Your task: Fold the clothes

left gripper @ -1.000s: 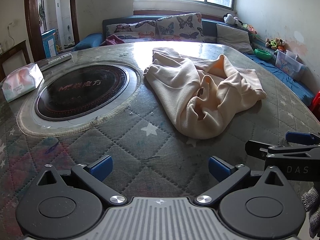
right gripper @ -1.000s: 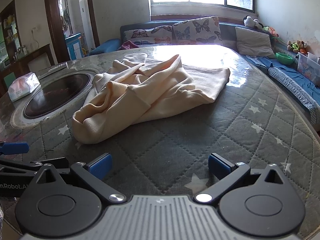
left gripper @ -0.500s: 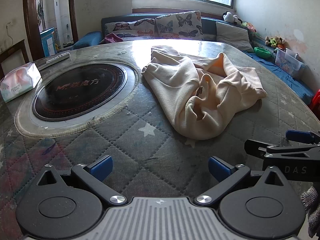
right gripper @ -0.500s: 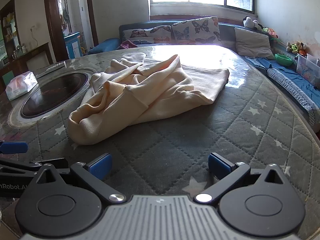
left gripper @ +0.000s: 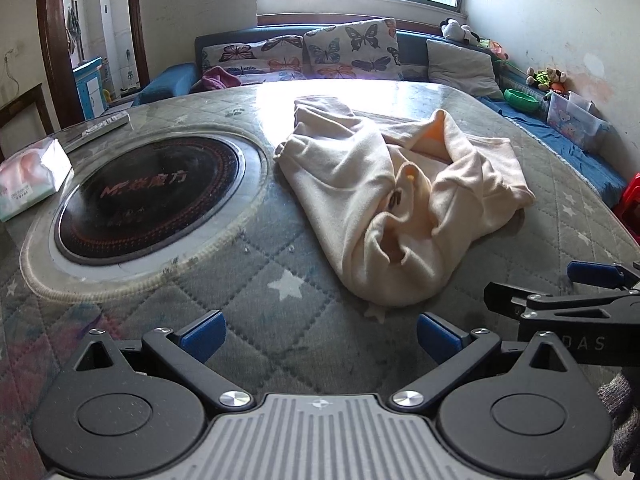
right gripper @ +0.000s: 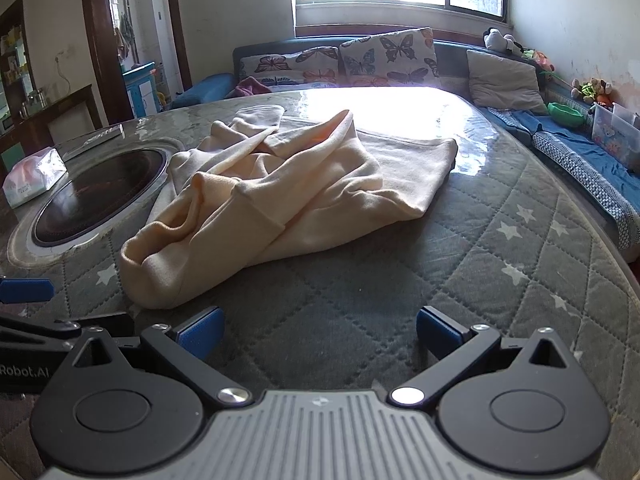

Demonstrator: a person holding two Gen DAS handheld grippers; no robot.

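Note:
A crumpled cream-coloured garment [left gripper: 396, 196] lies in a heap on the round quilted table [left gripper: 248, 300]; in the right wrist view the garment [right gripper: 280, 188] stretches from centre left toward the back right. My left gripper [left gripper: 319, 332] is open and empty, low over the table just short of the garment's near end. My right gripper [right gripper: 319, 330] is also open and empty, a short way in front of the garment. Each gripper shows at the edge of the other's view.
A round black induction cooktop [left gripper: 152, 196] is set in the table's left half. A tissue pack [left gripper: 30, 178] and a flat remote-like item [left gripper: 100, 130] lie at the far left. A sofa with butterfly cushions [left gripper: 352, 50] runs behind; a blue mat [right gripper: 592, 160] lies right.
Both grippers have crept a little closer to the garment, which now looks slightly nearer in both views. The garment itself has not moved and both jaws stay open.

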